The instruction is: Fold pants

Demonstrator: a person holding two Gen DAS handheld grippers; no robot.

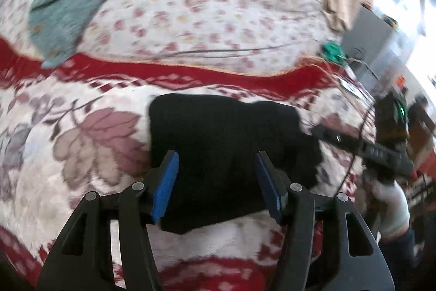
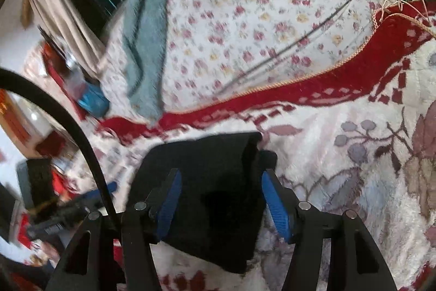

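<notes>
We find no readable text, label, brand, number or sign in either wrist view. Both pictures are smeared by motion blur, and the small items past the bed's edge are too blurred for us to make out any lettering.
</notes>
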